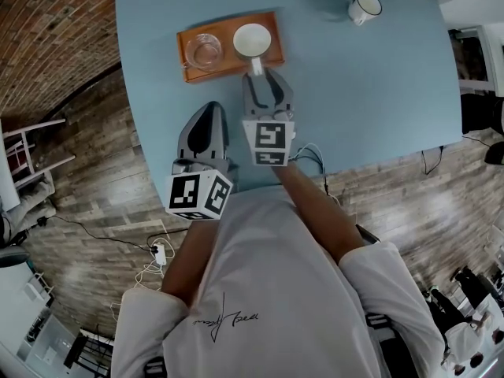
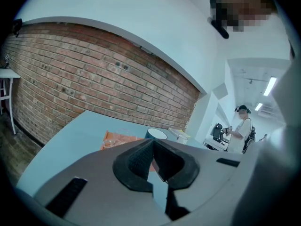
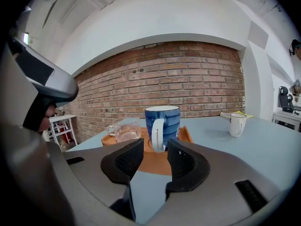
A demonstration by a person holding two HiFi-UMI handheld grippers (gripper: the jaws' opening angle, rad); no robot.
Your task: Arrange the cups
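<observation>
**Right tongs spread at the blue mug's handle, left tongs idle**

Left of the head view: I have the left gripper (image 1: 209, 110) over the near edge of the light-blue tabletop (image 1: 378, 93), tongs pressed together with nothing between them. It sits short of the flat orange tray (image 1: 189, 71), lower left of it.

Upper left of centre: the tray carries two cups side by side. The clear glass cup (image 1: 205, 50) is on the left. The blue striped ceramic mug (image 1: 252, 39), white inside, is on the right, upright.

Centre: the right gripper (image 1: 266, 77) is at the tray's near edge, tongs spread and pinching nothing. In the right gripper view the mug's white handle (image 3: 157, 134) points straight back at me, lined up with the gap. It stands upright, just beyond the tips. The pads aren't touching it.

Upper right: a small white enamel mug (image 1: 364, 7) with a dark rim stands alone on the table, well apart from the tray and both grippers.

My read: the white mug looks like the one not yet arranged. It lies up and right of the right gripper, which is clearly the nearer hand. First that gripper must back off along the handle's line without clipping it.
</observation>
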